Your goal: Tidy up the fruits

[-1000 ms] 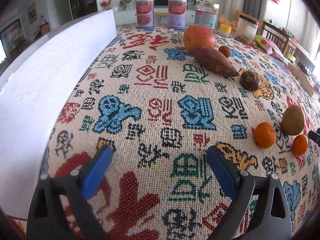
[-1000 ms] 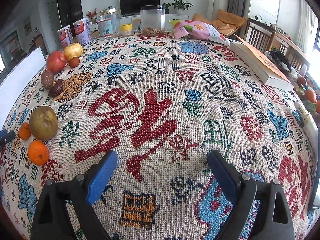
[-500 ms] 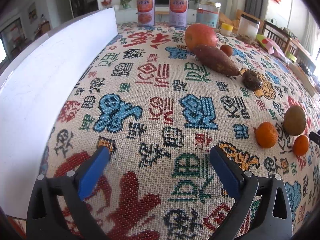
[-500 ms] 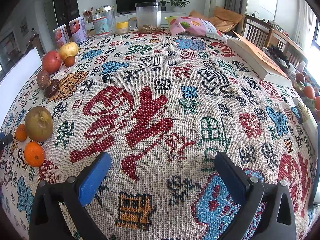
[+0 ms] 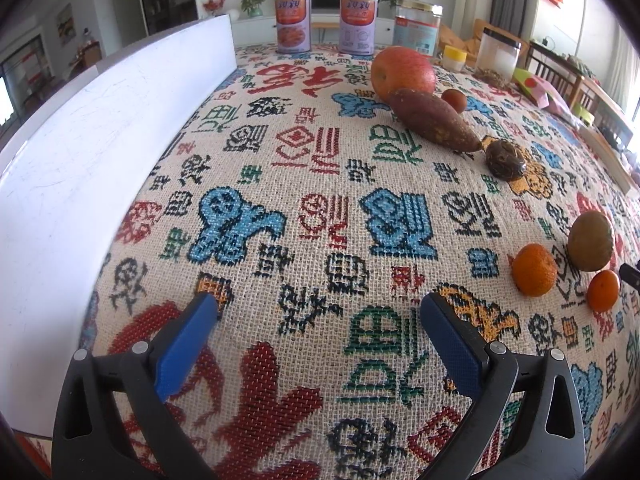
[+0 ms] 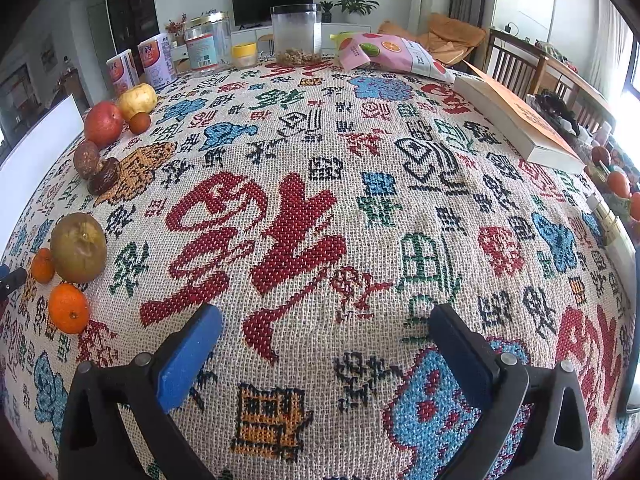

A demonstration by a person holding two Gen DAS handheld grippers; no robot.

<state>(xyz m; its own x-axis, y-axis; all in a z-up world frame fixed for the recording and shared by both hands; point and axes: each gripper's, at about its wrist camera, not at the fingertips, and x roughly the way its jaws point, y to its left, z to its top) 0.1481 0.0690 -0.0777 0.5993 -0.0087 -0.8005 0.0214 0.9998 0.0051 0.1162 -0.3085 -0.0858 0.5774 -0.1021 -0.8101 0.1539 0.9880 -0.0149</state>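
Fruits lie on a patterned tablecloth. In the left wrist view a red apple (image 5: 402, 70), a sweet potato (image 5: 434, 120), a small brown fruit (image 5: 454, 100) and a dark wrinkled fruit (image 5: 505, 159) sit at the back right; two tangerines (image 5: 534, 269) (image 5: 603, 290) and a brown pear (image 5: 591, 240) sit at the right. My left gripper (image 5: 318, 312) is open and empty over the cloth. In the right wrist view the same fruits line the left side, with a yellow apple (image 6: 137, 96). My right gripper (image 6: 326, 320) is open and empty.
A white board (image 5: 92, 144) stands along the table's left side. Cans (image 5: 293, 22) and jars (image 6: 296, 34) stand at the far edge, with a snack bag (image 6: 396, 54). A book (image 6: 516, 120) lies at the right. Chairs stand beyond it.
Both grippers have drawn back and lowered slightly, so the fruits sit a little farther in each view. Both jaws stay open; no fruit has moved.
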